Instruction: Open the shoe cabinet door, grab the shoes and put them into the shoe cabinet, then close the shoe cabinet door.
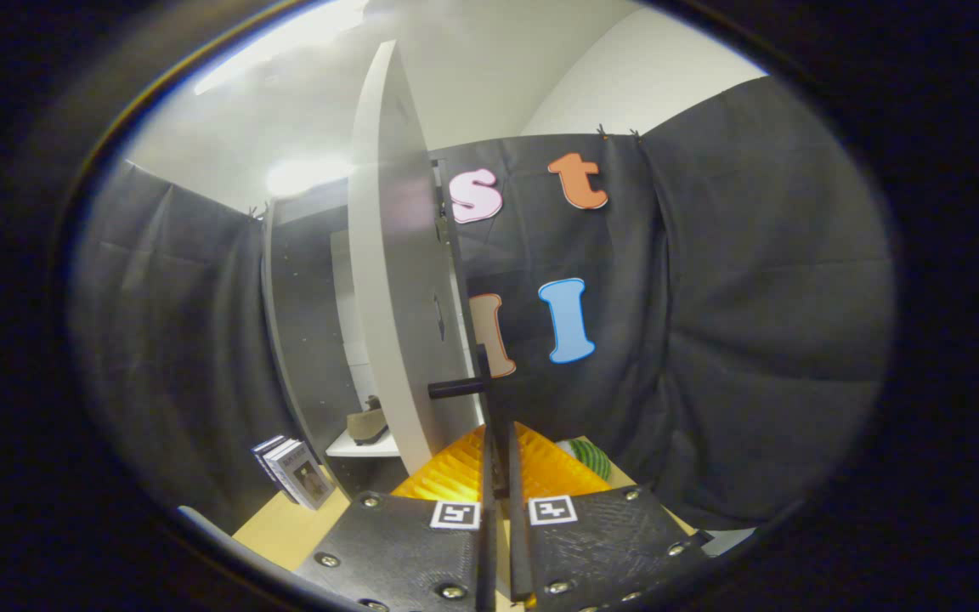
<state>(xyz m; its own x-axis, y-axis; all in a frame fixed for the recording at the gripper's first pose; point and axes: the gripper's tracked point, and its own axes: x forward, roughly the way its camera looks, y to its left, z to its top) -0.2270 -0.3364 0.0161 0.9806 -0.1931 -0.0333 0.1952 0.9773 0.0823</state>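
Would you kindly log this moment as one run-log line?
stage: door | gripper: closed, nothing visibly clamped | cabinet door: open, handle just ahead of fingers | shoe: on cabinet shelf

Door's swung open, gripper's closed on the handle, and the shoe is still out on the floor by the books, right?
Not quite. The gripper view shows the shoe already on a shelf inside the cabinet, not on the floor. The rest holds: the door is open and the gripper is closed near the handle, beside the books.
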